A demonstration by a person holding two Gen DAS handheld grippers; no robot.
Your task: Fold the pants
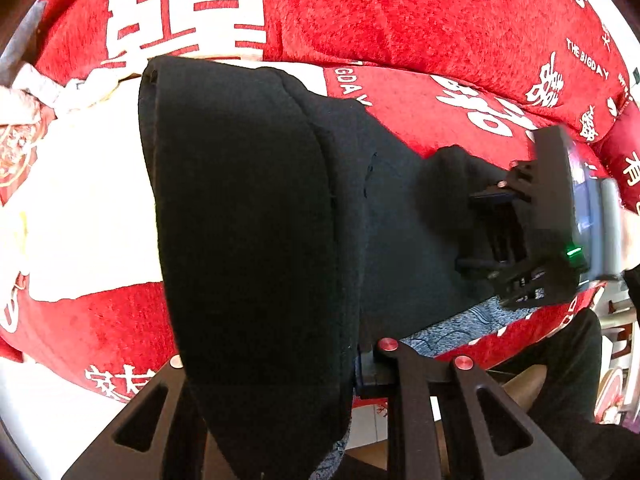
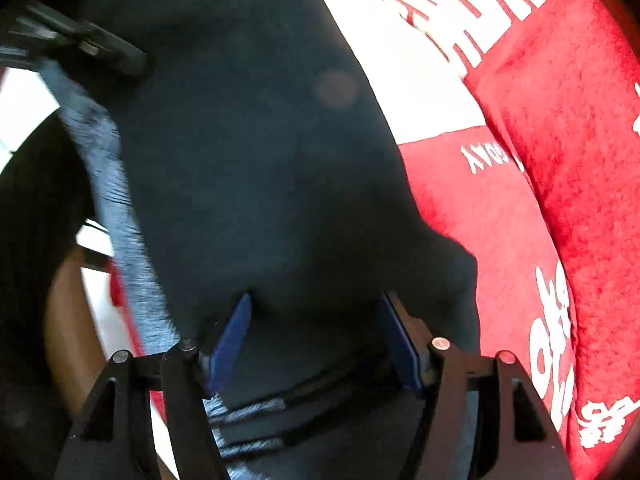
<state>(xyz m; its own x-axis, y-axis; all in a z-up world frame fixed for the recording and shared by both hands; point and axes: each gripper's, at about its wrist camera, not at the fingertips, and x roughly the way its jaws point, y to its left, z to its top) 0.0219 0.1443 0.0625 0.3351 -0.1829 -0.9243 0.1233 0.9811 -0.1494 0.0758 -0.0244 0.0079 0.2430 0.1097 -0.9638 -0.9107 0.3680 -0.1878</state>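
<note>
Left gripper [image 1: 276,376]: it is clenching a thick fold of the black pants [image 1: 248,220], and the cloth is hanging over its jaws.
Right gripper [image 2: 316,340]: its jaws are standing apart, with the pants [image 2: 256,160] lying between the blue pads [image 2: 230,340]; the pads are not pressing on the cloth.
Pants: they are lying on the red blanket [image 1: 440,20] with white characters; the grey lining [image 2: 104,152] is showing along the near edge.
Step in hand: probably carrying one part over the other.
Next move: the right gripper needs to close on its edge, so both sides travel together.
</note>
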